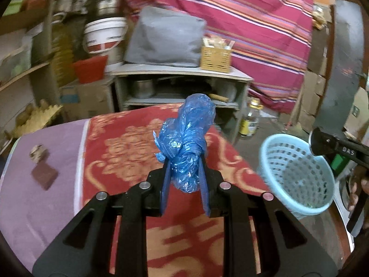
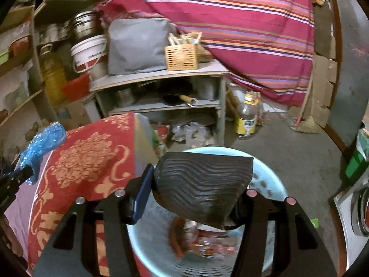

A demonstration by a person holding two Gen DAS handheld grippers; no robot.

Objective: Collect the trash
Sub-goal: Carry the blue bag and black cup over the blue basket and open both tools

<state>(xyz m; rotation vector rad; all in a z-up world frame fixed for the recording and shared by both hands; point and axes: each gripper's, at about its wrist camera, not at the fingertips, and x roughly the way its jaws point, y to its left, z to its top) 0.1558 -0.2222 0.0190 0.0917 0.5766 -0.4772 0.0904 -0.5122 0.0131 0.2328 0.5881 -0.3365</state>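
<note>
My left gripper (image 1: 184, 173) is shut on a crumpled blue plastic bag (image 1: 188, 136) and holds it above the red patterned cloth (image 1: 129, 152). The bag also shows at the left of the right wrist view (image 2: 43, 143). My right gripper (image 2: 196, 189) is shut on a dark ridged piece of rubber sole (image 2: 203, 184), held over the light blue basket (image 2: 272, 184), which has wrappers at its bottom. The basket (image 1: 297, 173) stands at the right in the left wrist view, with the right gripper's body above its rim.
A brown square piece (image 1: 43, 175) and a small crumpled scrap (image 1: 38, 152) lie on the purple cloth at left. A grey shelf unit (image 1: 180, 87) with a woven box (image 1: 215, 57) stands behind. A bottle (image 2: 246, 115) stands on the floor.
</note>
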